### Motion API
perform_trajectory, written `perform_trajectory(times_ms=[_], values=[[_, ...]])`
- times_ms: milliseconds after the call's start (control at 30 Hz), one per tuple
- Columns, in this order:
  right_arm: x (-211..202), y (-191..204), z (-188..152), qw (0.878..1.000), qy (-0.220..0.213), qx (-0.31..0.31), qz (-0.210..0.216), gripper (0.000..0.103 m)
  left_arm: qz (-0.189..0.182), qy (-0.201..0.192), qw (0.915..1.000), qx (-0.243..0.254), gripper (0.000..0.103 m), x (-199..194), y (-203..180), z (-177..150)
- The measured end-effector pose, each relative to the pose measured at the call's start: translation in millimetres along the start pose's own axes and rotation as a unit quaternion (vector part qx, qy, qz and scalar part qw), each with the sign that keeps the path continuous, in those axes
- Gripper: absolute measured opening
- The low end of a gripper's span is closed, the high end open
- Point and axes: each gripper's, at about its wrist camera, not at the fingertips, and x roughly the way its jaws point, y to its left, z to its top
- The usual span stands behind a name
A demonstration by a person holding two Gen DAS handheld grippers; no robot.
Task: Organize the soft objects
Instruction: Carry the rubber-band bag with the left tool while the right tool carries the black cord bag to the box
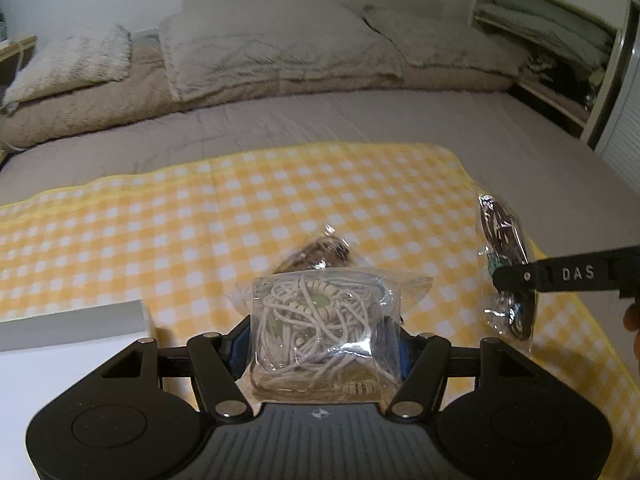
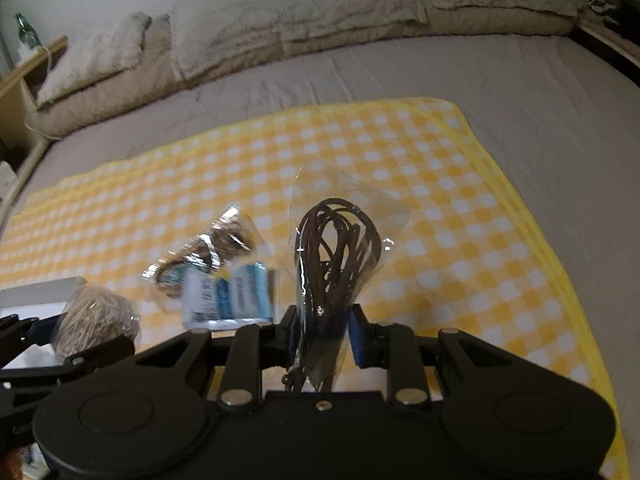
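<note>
Pinching a clear bag of pale cord [image 1: 320,332], the left gripper [image 1: 320,344] holds it above the yellow checked cloth [image 1: 200,216] — right gripper [image 2: 322,330] clamps a bag of dark cord [image 2: 336,248].

Yellow-and-white checked cloth [image 1: 280,200]; white cord bag [image 1: 320,332]; brown cord bag [image 2: 336,256].

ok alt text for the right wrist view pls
The right tool is shut on a clear bag of dark cord, held over a yellow checked cloth on a bed. To its left lie another clear packet and a blue-and-white pack; the left tool holds a bag of pale string.
</note>
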Motion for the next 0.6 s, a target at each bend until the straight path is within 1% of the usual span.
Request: perform_trajectory(times_ms=[167,333,600], values=[[-16.0,17.7,0.1,1.0,-0.018,-0.005,0.024,0.026,0.015,-0.021,0.9994,-0.021,0.065,-25.9,23.9,1.5],[-23.1,39.1,1.1,0.999,-0.027,-0.012,0.041,0.026,0.041,-0.04,0.9977,-0.037,0.065,-52.0,51.5,-0.8],[-27.2,80.2,2.6,0.997,-0.035,-0.024,0.071,0.026,0.078,-0.052,0.9935,-0.065,0.065,-86.4,98.3,-13.7]])
